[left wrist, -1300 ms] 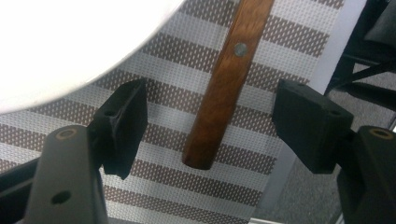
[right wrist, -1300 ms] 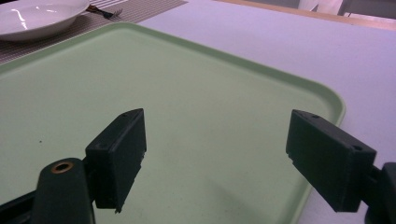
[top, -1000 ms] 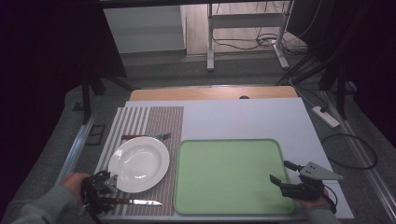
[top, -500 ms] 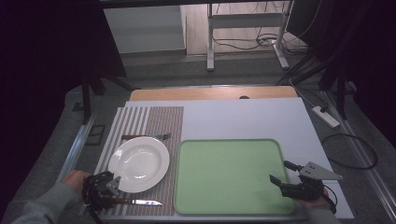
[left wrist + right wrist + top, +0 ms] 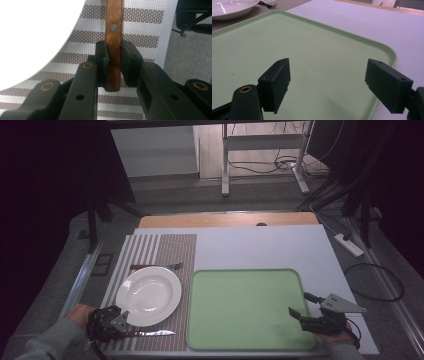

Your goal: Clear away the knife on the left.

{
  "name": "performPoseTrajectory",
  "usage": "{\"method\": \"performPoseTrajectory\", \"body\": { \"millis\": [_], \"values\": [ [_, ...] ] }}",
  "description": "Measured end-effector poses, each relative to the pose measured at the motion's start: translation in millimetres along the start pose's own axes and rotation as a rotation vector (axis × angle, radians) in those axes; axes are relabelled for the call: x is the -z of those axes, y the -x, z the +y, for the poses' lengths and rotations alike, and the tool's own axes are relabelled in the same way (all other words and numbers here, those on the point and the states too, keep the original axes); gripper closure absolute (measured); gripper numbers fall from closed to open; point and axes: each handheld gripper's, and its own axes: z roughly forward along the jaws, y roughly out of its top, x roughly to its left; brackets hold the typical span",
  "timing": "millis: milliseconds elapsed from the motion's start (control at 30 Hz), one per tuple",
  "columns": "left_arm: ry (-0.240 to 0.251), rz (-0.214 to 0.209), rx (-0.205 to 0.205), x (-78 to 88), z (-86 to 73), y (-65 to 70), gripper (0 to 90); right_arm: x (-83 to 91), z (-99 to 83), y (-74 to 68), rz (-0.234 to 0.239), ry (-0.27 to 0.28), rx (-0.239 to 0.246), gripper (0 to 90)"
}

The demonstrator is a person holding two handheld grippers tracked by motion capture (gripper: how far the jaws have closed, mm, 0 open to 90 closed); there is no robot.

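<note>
A wooden-handled knife [image 5: 152, 333] lies on the striped placemat [image 5: 165, 252] in front of the white plate [image 5: 148, 295]. My left gripper [image 5: 124, 331] sits at the placemat's near left corner. Its jaws have just been closing, and the pads now press both sides of the knife handle [image 5: 114, 37], close to its end. The plate [image 5: 32, 37] fills the upper left of the left gripper view. My right gripper [image 5: 299, 303] hovers over the near right corner of the green tray [image 5: 250, 310]. It is open [image 5: 327, 82], with only bare tray [image 5: 312, 50] between its jaws.
A fork [image 5: 157, 266] lies on the placemat behind the plate. A white board covers the tabletop, and a wooden strip runs along its far edge. A power strip [image 5: 348, 245] and cables lie on the floor to the right.
The left gripper's jaws have drawn in around the knife handle. Both hands have stayed where they were, and the knife, plate and tray have not moved.
</note>
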Motion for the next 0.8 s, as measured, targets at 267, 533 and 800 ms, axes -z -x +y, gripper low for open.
{"method": "performPoseTrajectory", "body": {
  "millis": [267,533,800],
  "values": [
    [0.058,0.051,-0.018,10.0,2.6,8.6,75.9,-0.3,-0.2,0.0,-0.003,-0.002,0.0,20.9],
    [0.113,0.104,-0.015,21.4,6.9,17.7,75.9,0.0,-0.2,-0.1,-0.003,-0.003,0.0,20.9],
    [0.338,0.138,0.06,28.4,25.5,22.1,75.8,0.2,-0.2,-0.1,-0.004,-0.002,0.0,20.9]
  ]
}}
